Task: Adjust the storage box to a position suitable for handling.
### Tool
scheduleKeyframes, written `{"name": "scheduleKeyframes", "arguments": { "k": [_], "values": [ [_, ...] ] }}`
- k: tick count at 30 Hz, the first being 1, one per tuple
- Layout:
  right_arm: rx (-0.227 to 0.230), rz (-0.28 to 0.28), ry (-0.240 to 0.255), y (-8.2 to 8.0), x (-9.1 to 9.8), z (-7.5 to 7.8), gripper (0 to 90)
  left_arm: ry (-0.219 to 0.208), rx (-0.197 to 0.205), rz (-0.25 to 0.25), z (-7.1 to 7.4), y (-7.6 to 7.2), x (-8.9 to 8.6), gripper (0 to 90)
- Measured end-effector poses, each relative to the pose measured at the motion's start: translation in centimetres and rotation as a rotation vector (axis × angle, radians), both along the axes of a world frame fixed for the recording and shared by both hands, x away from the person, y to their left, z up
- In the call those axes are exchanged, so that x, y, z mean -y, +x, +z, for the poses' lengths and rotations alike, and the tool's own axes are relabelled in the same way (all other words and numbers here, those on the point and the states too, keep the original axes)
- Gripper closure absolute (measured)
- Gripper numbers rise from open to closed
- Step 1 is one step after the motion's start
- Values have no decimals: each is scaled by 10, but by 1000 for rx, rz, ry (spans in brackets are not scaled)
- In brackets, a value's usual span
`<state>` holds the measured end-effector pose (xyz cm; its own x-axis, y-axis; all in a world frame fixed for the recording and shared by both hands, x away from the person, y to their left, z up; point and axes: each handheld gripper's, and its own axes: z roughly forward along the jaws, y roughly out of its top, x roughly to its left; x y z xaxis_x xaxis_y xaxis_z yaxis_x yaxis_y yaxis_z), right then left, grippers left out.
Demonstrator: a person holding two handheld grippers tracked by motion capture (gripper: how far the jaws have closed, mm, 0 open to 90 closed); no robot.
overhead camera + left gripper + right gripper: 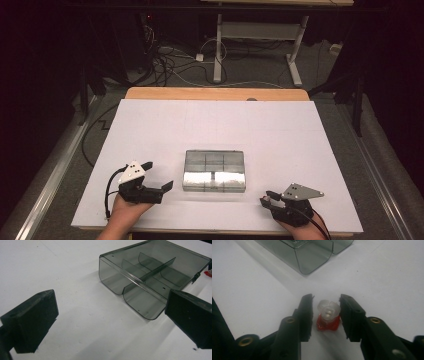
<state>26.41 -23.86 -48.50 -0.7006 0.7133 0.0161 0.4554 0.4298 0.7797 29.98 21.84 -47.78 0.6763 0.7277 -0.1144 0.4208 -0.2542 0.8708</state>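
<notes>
The right claw (325,315) sat clamped on a small red-and-clear plastic piece (327,317) just beside the smoky compartment box (214,170) on the tabletop (150,125), the left claw (110,322) apart; the piece looked light, hard and slippery, best pinched across its red base.

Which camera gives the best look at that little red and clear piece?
The right gripper view: the red and clear piece sits close up between the right claw jaws. The left gripper view catches a red sliver beyond the box; the high view shows it tiny.
</notes>
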Motion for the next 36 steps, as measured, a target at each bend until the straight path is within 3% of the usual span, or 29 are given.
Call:
{"name": "scheduleKeyframes", "arguments": {
  "k": [4,14,17,25,30,32,36],
  "values": [
    [7,-1,-25,0,-2,-1,709,4,-2,-2,-2,1,1,0],
    [17,-12,-1,3,1,3,722,-5,-2,12,-2,2,-2,0],
    [28,-28,5,8,3,6,723,-9,-7,11,-2,3,-3,0],
    [8,-81,14,32,13,5,722,-6,-11,9,-2,4,-3,0],
    [-10,-82,15,35,14,4,718,-4,-11,18,-2,4,-3,0],
    [-12,-77,4,35,14,3,706,0,-15,13,-2,4,-3,0],
    [7,-82,18,34,15,4,554,-7,-18,13,-2,4,-3,0]
  ]
}}
